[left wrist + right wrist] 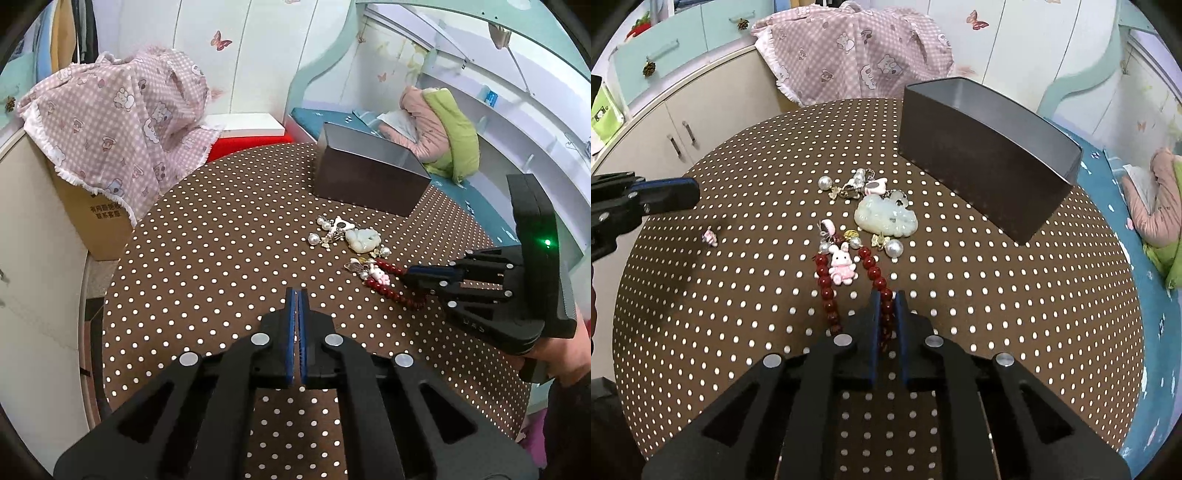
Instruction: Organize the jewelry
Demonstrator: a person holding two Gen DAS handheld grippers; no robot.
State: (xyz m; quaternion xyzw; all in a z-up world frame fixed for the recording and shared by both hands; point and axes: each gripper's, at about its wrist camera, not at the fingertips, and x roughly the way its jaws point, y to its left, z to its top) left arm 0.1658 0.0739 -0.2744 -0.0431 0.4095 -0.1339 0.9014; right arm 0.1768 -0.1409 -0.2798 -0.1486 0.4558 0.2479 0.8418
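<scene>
A red bead bracelet (827,288) with a pink rabbit charm (842,266) lies on the dotted table (738,314). My right gripper (886,297) is shut on the bracelet's right strand; it also shows in the left wrist view (408,275). Beyond it lie a pale jade pendant (886,218), pearls (824,182) and small charms. A tiny pink charm (710,237) lies apart at the left. An open dark box (990,155) stands at the back right. My left gripper (297,295) is shut and empty, above bare cloth, left of the jewelry (351,236).
A pink checked cloth (122,122) drapes over a cardboard box (99,225) behind the table. White cabinets (683,122) stand at the left. A blue bench (1152,295) with a pink and green jacket (439,129) runs along the right.
</scene>
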